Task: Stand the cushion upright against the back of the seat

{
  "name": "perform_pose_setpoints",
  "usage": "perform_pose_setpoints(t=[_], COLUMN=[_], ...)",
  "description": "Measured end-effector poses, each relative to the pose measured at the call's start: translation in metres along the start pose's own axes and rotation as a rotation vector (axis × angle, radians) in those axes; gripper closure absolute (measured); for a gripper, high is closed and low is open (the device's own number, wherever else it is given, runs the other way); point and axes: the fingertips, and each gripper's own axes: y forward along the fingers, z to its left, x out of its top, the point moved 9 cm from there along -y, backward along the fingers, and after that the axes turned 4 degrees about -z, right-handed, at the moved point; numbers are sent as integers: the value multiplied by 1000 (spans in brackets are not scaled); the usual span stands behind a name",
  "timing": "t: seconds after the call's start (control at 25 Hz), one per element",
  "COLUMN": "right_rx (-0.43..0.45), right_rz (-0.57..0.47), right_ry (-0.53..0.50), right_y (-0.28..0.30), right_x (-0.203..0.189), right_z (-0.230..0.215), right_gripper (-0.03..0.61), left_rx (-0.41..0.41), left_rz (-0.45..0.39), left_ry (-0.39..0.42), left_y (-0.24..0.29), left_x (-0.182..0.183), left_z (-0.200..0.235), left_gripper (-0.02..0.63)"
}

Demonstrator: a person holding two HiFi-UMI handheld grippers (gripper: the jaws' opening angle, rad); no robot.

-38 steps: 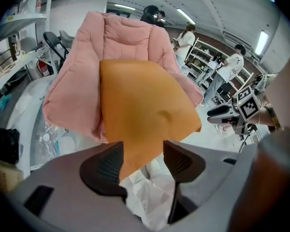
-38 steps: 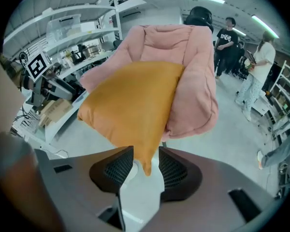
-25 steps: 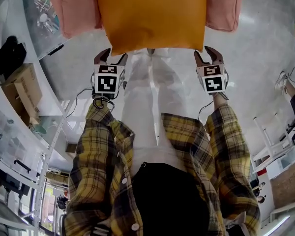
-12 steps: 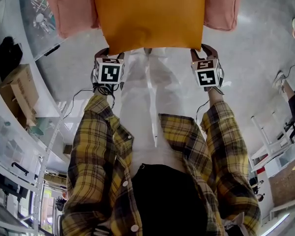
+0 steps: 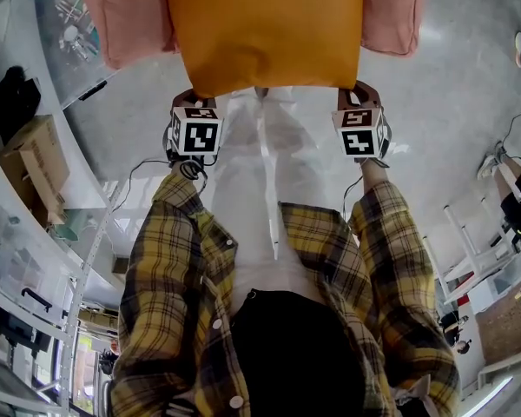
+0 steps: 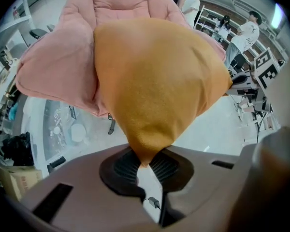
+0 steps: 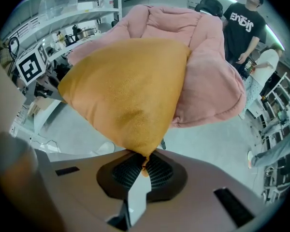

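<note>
An orange cushion (image 5: pixel 260 24) lies flat on the pink padded seat (image 5: pixel 122 16), its near edge hanging over the seat's front. My left gripper (image 5: pixel 194 94) points down at the cushion's near left corner, and my right gripper (image 5: pixel 358 88) is at the near right corner. Both pairs of jaws have just been closing. In the left gripper view, the left gripper (image 6: pixel 144 162) is shut on a cushion (image 6: pixel 154 81) corner pinched between its ribbed pads. The right gripper view shows the right gripper (image 7: pixel 144 164) shut on the other cushion (image 7: pixel 125 91) corner. The seat's back (image 7: pixel 169 23) rises behind.
White shelving with a cardboard box (image 5: pixel 39 159) runs along the left. White furniture (image 5: pixel 482 268) stands at the right on the grey floor. A person in a black shirt (image 7: pixel 241 28) stands behind the seat. Other people (image 6: pixel 244 33) stand farther back.
Both grippers have moved forward to the cushion's near corners. Their jaws, wide open a second ago, have closed onto those corners.
</note>
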Motion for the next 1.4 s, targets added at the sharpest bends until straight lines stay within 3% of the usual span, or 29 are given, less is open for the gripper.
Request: perform_pose_setpoints(t=[0.24,0.48,0.64,1.08,1.4], right_rx=[7,9,38,33,81], right_rz=[-33,-66,-78,-196,-225], right_ry=[8,25,92,137,161], right_y=[-18,-56,-94,-205,-266], right_x=[7,29,43,105,140], right_z=[-1,-2,-3,-22,-46], right_gripper=[555,557,558,558,558], left_rx=[-5,-9,-24,-43,-75], left_rz=[-27,-69,-77,-184,-220], left_ry=[50,19,30,60,83], left_y=[-22,-65,-105,-224,-295], left_x=[6,21,29,81,112], left_z=[-4,-2,-4,-5,-15], left_gripper=[574,578,581,584,584])
